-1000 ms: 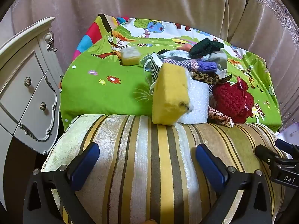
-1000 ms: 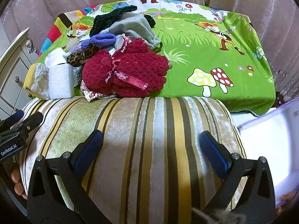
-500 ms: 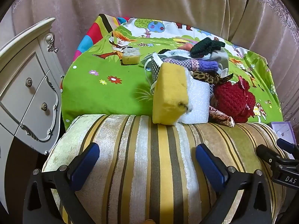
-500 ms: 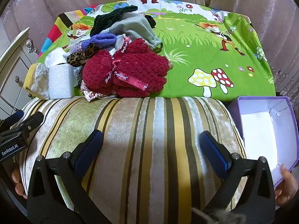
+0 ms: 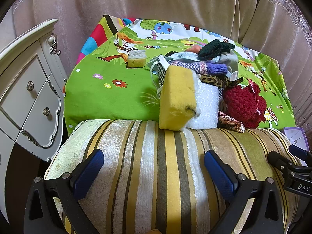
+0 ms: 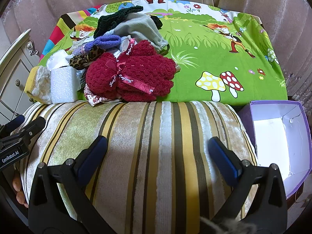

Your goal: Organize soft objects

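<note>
A pile of soft things lies on the green cartoon cloth (image 5: 109,93) just past a striped cushion (image 5: 156,165): a yellow sponge (image 5: 178,101), a white foam block (image 5: 206,105), red knitted gloves with a ribbon (image 6: 132,74), purple knit (image 6: 107,42), grey cloth (image 6: 138,27) and dark green knit (image 6: 115,19). A small sponge (image 5: 136,58) sits apart, farther back. My left gripper (image 5: 154,169) is open and empty over the cushion. My right gripper (image 6: 158,156) is open and empty over the cushion too.
A purple box with a white inside (image 6: 280,136) stands open at the cushion's right end. A white carved drawer cabinet (image 5: 25,97) stands on the left. Pink curtains (image 5: 156,3) hang behind the table.
The purple box has come into view at the right and settled beside the cushion. Both grippers have barely moved; the left view has shifted slightly.
</note>
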### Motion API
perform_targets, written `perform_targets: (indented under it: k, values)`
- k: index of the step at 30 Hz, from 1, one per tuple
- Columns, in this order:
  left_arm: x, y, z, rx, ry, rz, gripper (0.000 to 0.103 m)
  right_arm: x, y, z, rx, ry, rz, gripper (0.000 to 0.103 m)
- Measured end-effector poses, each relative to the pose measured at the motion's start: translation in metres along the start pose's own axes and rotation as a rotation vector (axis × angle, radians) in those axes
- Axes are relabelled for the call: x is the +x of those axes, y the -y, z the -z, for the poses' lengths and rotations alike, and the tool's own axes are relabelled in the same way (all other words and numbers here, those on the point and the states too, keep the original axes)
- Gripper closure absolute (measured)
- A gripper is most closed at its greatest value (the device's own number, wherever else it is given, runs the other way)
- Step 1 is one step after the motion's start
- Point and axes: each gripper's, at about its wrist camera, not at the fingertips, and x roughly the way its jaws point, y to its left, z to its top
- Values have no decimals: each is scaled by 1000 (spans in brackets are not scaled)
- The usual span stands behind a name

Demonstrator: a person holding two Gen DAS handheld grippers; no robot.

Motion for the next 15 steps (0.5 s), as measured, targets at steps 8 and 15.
perform_targets:
  k: [8,15]
  values:
    - [0,0,0,-2,2,3,0,-1,0,1,3,8,1,0]
    - [-1,0,0,-3,2,2,0,-2,0,5,7,35,3,0]
